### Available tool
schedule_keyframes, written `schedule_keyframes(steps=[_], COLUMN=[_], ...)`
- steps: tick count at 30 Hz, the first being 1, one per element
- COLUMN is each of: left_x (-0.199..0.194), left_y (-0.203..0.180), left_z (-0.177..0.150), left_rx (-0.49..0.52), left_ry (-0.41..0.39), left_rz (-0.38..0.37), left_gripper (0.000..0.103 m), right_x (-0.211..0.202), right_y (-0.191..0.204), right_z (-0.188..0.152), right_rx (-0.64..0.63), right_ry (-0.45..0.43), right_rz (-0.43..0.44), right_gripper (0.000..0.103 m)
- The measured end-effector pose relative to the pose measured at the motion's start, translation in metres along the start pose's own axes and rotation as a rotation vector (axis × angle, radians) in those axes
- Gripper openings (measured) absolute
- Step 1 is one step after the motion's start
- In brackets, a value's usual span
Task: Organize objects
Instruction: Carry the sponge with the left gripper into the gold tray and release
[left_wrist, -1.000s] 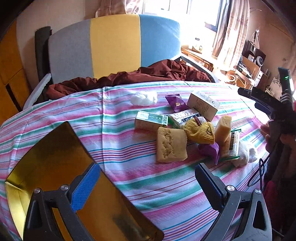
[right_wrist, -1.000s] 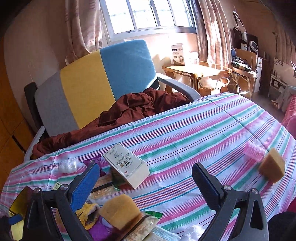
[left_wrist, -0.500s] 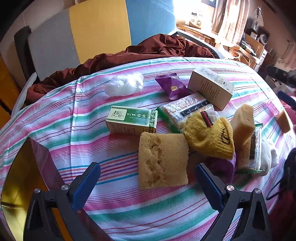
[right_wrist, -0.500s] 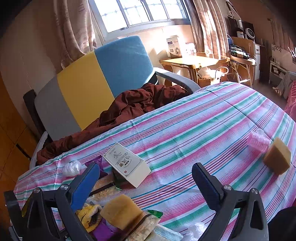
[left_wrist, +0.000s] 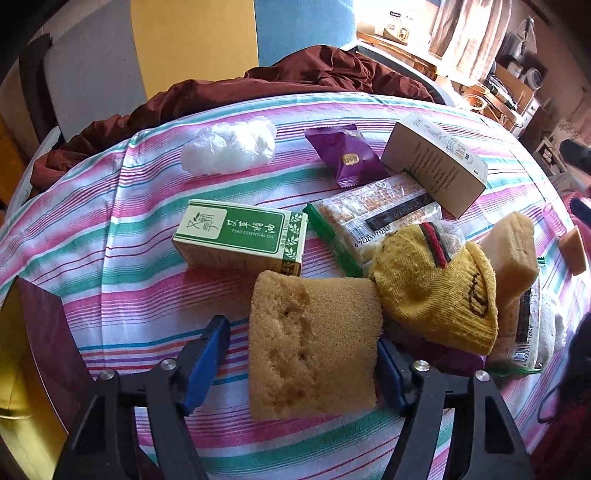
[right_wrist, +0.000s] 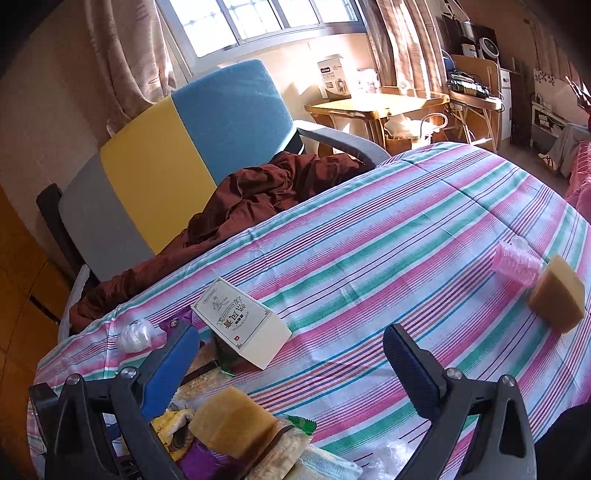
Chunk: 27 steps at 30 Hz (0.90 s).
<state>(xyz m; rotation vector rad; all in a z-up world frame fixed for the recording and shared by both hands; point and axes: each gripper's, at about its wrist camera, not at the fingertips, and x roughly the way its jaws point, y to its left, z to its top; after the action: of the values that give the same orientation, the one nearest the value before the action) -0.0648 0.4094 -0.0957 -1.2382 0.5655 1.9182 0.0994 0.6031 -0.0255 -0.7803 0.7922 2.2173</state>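
A flat tan sponge (left_wrist: 314, 332) lies on the striped cloth (left_wrist: 147, 295), between the fingers of my left gripper (left_wrist: 297, 363). Its jaws are closing: the right pad touches the sponge's edge, while a small gap remains at the left pad. A yellow sock (left_wrist: 436, 288) leans on the sponge's right corner. Behind it lie a green box (left_wrist: 240, 236), a snack pack (left_wrist: 369, 218), a white box (left_wrist: 436, 162) and a purple packet (left_wrist: 343, 151). My right gripper (right_wrist: 290, 334) hangs open over the cloth with nothing between its fingers, just past the white box (right_wrist: 240, 321).
A gold-lined box (left_wrist: 22, 369) stands at the near left. A wad of clear plastic (left_wrist: 229, 146) lies at the back. A second sponge block (left_wrist: 513, 251) rests right of the sock. A small sponge (right_wrist: 557, 295) and a pink roller (right_wrist: 515, 262) sit far right. A chair with brown cloth (right_wrist: 266, 188) stands behind.
My left gripper has come down and forward over the pile, and its jaws have narrowed around the flat sponge. The right gripper has barely moved and stays open.
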Motion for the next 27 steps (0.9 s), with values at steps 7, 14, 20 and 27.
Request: schedule_keyframes(steps=[7,14,20,27], left_x=[-0.01,-0.041,-0.063,-0.097], left_y=[-0.01,-0.008,0.001,0.015], left_z=[-0.004,-0.019,-0.043,-0.068], left_rx=[0.046,0.053,0.012,-0.041], left_ry=[-0.051,-0.115,-0.139,-0.191], left_rz=[-0.006,-0.001,-0.011,-0.02], left_gripper=[0.054,0.055,0.055,0.055], right_x=[0.01,0.018,0.023,0.005], right_y=[-0.002,0.009,0.036,0.078], right_z=[-0.001,-0.005,-0.016,-0.032], right_rx=[0.008,-0.02,-0.139,-0.341], right_ry=[0.05,0.107,0.155,0.096], right_rz=[-0.002,0.083,0.155,0.224], right_gripper=[0.102,0.102,0.102,0.101])
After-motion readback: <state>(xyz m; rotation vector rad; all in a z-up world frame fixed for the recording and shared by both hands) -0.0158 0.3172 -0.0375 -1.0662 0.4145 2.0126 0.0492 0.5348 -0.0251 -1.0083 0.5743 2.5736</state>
